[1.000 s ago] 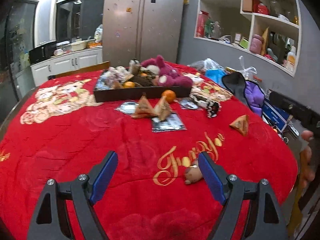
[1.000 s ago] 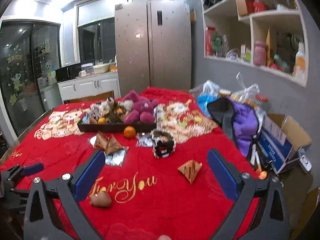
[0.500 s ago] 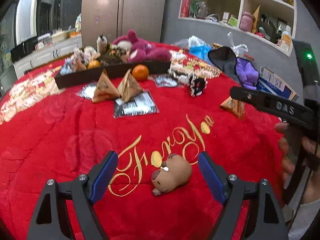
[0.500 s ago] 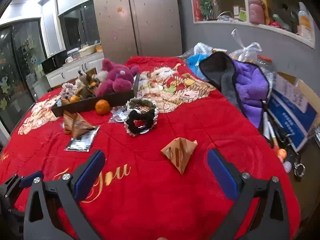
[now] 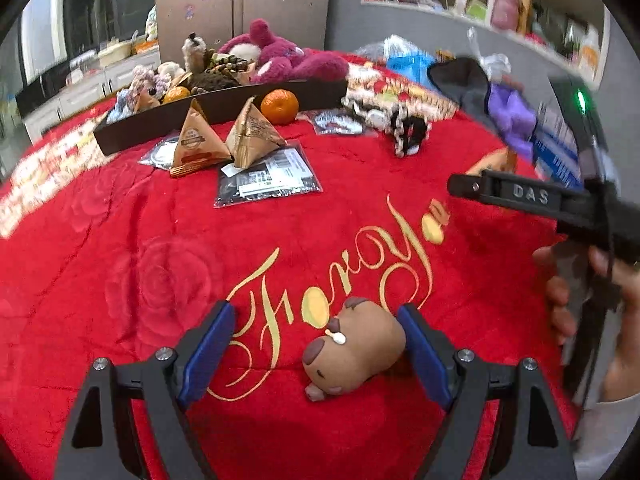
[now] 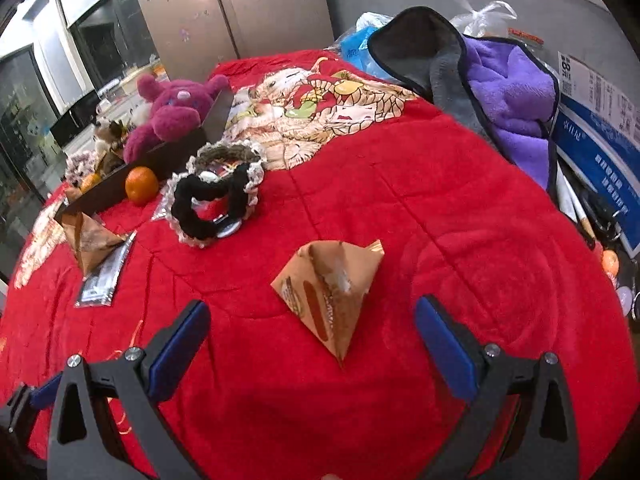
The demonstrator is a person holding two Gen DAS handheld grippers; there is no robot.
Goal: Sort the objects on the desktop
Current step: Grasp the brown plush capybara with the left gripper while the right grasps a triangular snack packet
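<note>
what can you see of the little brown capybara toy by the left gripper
The capybara toy is a small, rounded, soft-looking brown figure with a darker snout, stubby feet and a tiny white piece on its head. It lies on its side on the red blanket, over the gold lettering, snout toward the camera. It sits between the open fingers of the left gripper, close against the right-hand finger; contact is unclear.

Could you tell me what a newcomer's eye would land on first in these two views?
Probably the bright red blanket with gold lettering covering the whole table. Next, the small brown capybara toy lying between the open left gripper's blue fingers, and the brown pyramid packet just ahead of the open right gripper. At the back, a magenta plush lies in a dark tray.
</note>
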